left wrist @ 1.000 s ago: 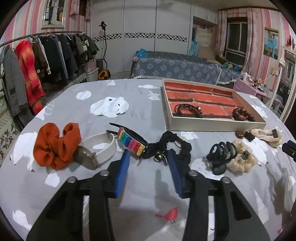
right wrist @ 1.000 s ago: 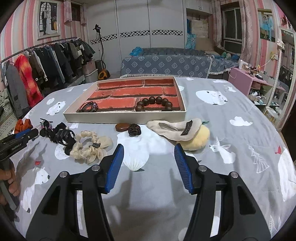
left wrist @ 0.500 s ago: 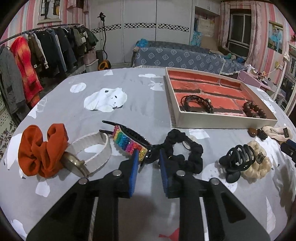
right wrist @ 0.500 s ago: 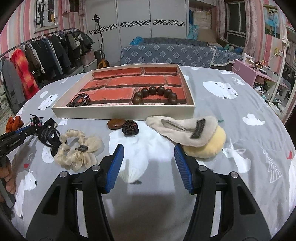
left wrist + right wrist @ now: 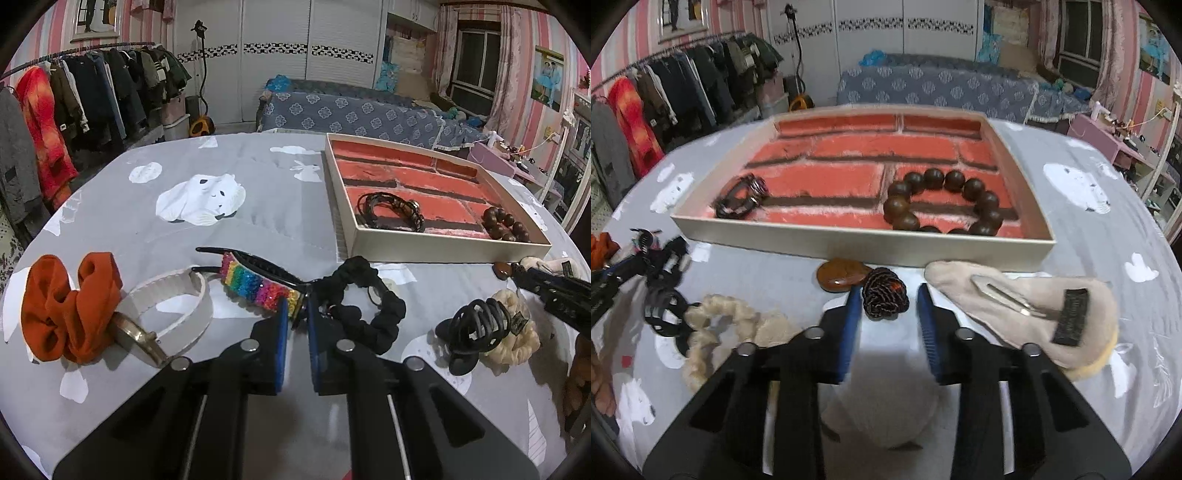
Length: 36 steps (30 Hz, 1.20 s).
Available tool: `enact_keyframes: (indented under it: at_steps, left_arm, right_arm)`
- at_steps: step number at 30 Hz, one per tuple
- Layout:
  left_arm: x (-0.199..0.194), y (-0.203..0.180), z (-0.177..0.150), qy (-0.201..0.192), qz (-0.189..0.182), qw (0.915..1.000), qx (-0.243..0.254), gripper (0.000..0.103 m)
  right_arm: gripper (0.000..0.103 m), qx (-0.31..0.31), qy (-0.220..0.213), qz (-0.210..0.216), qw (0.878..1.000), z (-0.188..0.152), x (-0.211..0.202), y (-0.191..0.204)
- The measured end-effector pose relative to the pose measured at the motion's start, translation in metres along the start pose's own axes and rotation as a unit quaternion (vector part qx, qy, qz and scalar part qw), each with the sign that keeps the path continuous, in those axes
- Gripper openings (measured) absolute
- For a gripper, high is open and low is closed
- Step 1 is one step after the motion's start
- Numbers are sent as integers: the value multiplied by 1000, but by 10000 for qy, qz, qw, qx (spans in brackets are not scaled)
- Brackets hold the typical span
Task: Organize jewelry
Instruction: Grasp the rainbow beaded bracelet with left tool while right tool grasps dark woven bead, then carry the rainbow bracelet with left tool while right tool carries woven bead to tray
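Note:
A cream tray [image 5: 443, 252] with a red brick-pattern lining holds a black braided bracelet [image 5: 390, 211] and a brown bead bracelet [image 5: 943, 204]. My left gripper [image 5: 295, 314] is shut on the end of a rainbow hair clip [image 5: 255, 285] that lies on the grey cloth beside a black scrunchie [image 5: 369, 314]. My right gripper [image 5: 886, 295] is open, its fingers on either side of a dark woven knot [image 5: 885, 297] with a brown stone [image 5: 842, 276] attached, just in front of the tray [image 5: 849, 243].
On the cloth lie an orange scrunchie [image 5: 66, 306], a white watch [image 5: 166, 314], a black claw clip [image 5: 476, 328] on a cream scrunchie [image 5: 517, 332], and a beige fuzzy hair clip [image 5: 1027, 306]. A clothes rack stands at the left, a bed behind.
My left gripper has closed on the rainbow clip's end. My right gripper has moved forward toward the tray until the woven knot sits between its fingers.

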<state>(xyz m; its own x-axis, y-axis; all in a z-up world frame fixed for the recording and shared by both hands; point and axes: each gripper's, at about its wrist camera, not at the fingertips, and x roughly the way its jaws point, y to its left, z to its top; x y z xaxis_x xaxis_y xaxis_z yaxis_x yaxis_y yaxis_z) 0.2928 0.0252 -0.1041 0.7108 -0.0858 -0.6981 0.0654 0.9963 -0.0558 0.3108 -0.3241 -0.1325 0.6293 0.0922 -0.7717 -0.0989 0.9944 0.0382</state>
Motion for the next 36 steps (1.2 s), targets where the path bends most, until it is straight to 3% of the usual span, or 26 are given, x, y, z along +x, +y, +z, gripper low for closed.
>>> enact_keyframes:
  at_steps: [16,36]
  left_arm:
    - [-18,-2,0,-209,-35,9998,-25,5]
    - [-101,-26,-5,-729,-120,9972,126,3]
  right_arm:
    - [24,6,-502,334,9982,-2,-42,4]
    - [24,67,-1177,414,9922,-26,-135,1]
